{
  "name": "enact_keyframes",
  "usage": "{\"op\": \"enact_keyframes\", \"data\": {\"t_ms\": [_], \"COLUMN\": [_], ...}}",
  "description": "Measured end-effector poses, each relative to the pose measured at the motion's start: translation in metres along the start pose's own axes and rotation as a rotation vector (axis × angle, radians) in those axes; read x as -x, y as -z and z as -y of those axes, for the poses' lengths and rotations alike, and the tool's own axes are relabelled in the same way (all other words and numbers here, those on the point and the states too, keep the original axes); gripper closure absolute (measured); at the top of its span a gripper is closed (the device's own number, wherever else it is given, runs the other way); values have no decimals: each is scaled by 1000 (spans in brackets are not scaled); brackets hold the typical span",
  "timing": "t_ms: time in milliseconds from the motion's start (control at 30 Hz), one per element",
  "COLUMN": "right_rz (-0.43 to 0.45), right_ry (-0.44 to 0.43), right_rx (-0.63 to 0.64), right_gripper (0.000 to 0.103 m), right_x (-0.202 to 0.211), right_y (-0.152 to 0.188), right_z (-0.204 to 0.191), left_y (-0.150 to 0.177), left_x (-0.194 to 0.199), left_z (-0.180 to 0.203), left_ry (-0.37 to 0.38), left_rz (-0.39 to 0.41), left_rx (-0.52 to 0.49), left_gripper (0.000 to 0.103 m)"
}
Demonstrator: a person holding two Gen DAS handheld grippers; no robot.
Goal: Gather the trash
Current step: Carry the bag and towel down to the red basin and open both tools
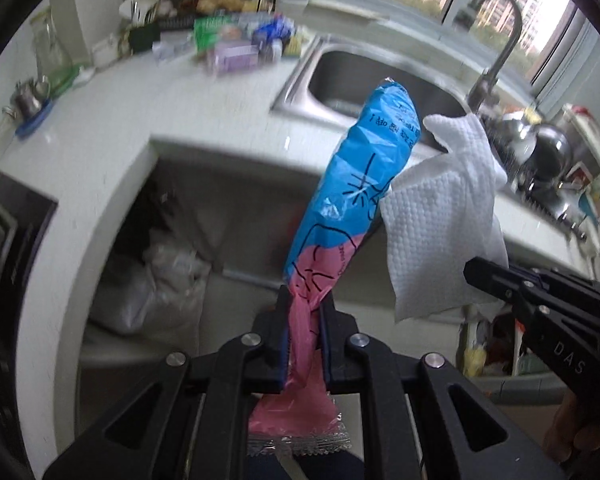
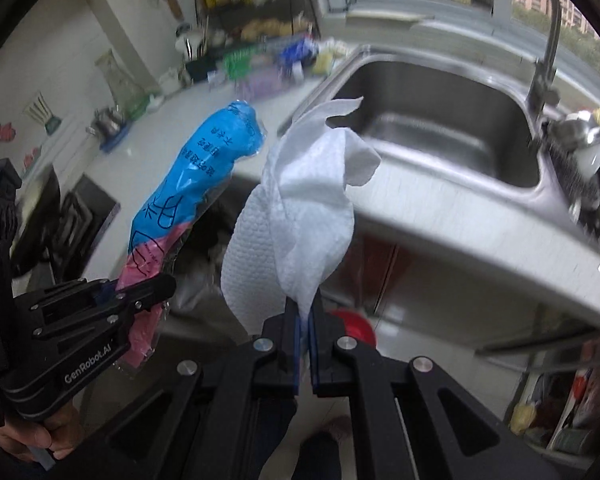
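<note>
My left gripper [image 1: 305,300] is shut on the pink end of a blue and pink plastic wrapper [image 1: 364,176], which sticks up in front of the counter edge. The same wrapper [image 2: 204,172] shows in the right wrist view, held by the left gripper [image 2: 156,284] at the left. My right gripper [image 2: 304,304] is shut on a crumpled white paper towel [image 2: 300,216]. In the left wrist view the towel [image 1: 440,220] hangs just right of the wrapper, with the right gripper [image 1: 474,270] on its lower right corner. Both are in the air below the counter top.
A steel sink [image 2: 440,128] with a tall tap [image 1: 500,40] is set in the white counter [image 1: 100,128]. Packets and a dish rack [image 1: 220,12] crowd the back. Under the counter lie a white bag [image 1: 160,284] and a red basin [image 2: 354,326]. Pots [image 1: 540,144] stand to the right.
</note>
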State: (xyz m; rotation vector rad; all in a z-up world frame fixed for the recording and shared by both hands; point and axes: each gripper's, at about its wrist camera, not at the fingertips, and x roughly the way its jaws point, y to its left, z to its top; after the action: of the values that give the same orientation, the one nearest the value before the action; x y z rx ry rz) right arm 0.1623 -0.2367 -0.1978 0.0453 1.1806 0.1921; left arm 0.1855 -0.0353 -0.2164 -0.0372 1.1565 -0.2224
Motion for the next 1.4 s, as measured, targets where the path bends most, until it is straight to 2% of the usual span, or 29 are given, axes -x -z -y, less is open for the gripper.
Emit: {"op": "enact_keyframes", "data": {"t_ms": [233,467,600,733,933,1067,1200,1400], "right_rz": [-125,-214,-265,-277,-324,-359,-387,-413], "right_ry": [-9,64,93,129,121,108,98,99], "right_rx": [-30,-100,-159,-174,-207,-217,-206,-189], "right_gripper": [100,100,100,100,100,100,100,100], "right_x": [-79,-178,-247,-306,-405,-463,-509,-548], "right_y": [39,67,83,97,122,142,159,174], "right_z": [-3,14,35,48,65,62,62,76], "left_y": [48,78,91,108,134,156,173,185], "left_x": [-73,-184,-247,-309,-395,-448,-491,-533], "left_z": [-17,-37,-44,-47,-58,-64,-64,-62], "left_ry": [-8,-21,-28,-17,-40,-46,-59,-94], "left_rz": [-144,-262,-292,-327,-378,-425,-453,-471], "left_rx": [10,-34,-46,-49,-18,-3,-17,-34], "left_gripper": [93,92,93,93,93,93,93,92]}}
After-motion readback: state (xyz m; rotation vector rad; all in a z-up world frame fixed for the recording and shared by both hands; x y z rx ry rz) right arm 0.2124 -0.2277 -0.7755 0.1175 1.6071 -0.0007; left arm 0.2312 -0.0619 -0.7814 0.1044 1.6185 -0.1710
